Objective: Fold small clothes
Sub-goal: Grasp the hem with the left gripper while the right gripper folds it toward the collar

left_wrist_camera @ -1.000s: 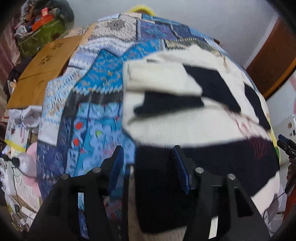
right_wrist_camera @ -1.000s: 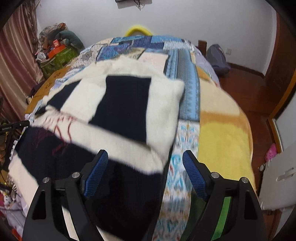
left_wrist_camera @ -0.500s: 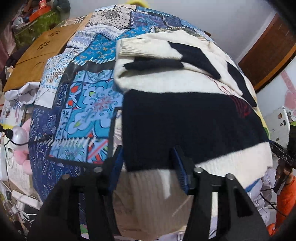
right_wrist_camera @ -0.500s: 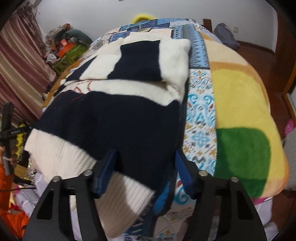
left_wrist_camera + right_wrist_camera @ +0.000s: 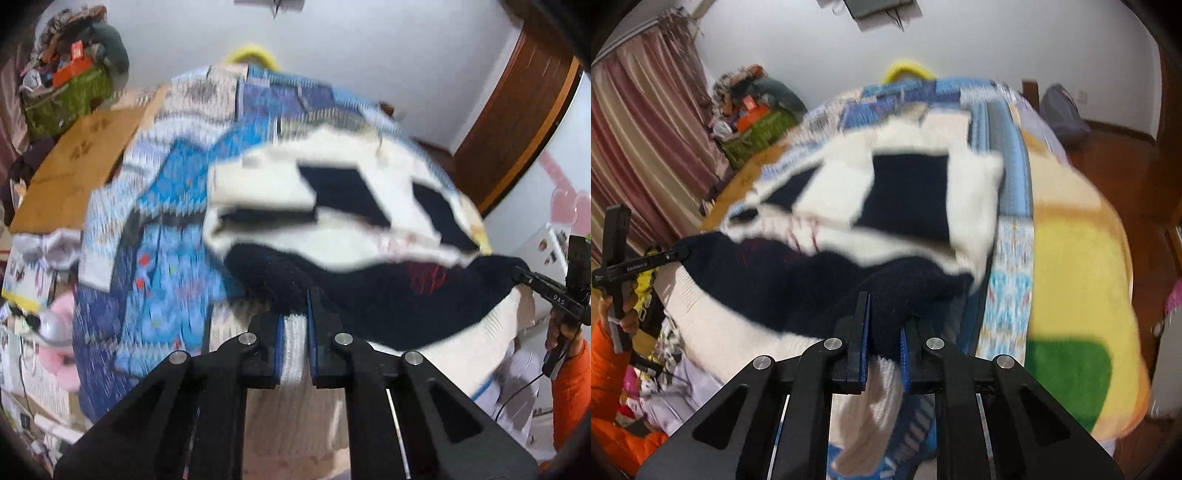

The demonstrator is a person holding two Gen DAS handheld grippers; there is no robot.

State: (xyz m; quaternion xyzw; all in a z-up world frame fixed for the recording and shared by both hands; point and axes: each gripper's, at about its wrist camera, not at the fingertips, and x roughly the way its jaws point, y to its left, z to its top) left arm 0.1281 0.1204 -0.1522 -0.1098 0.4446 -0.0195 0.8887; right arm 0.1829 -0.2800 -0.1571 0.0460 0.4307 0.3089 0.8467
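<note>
Your left gripper (image 5: 294, 325) is clamped on the ribbed cream hem of the sweater (image 5: 354, 236), its blue-padded fingers (image 5: 277, 347) pinching the knit at the near left corner; your right gripper (image 5: 884, 332) is closed on the navy band at the near right corner, cream rib hanging below it. The sweater is a thick, fuzzy knit in cream and navy blocks with thin red stitching; it lies on the patchwork quilt (image 5: 162, 236) of blue printed squares, sleeves folded over the body, the near hem raised between both tools. In the right view white lettering runs along the other gripper's black bar, too blurred to read. A fleecy yellow-and-green blanket (image 5: 1071, 280) lies beside the quilt; a flat brown cardboard sheet (image 5: 77, 170) rests at the far left.
</note>
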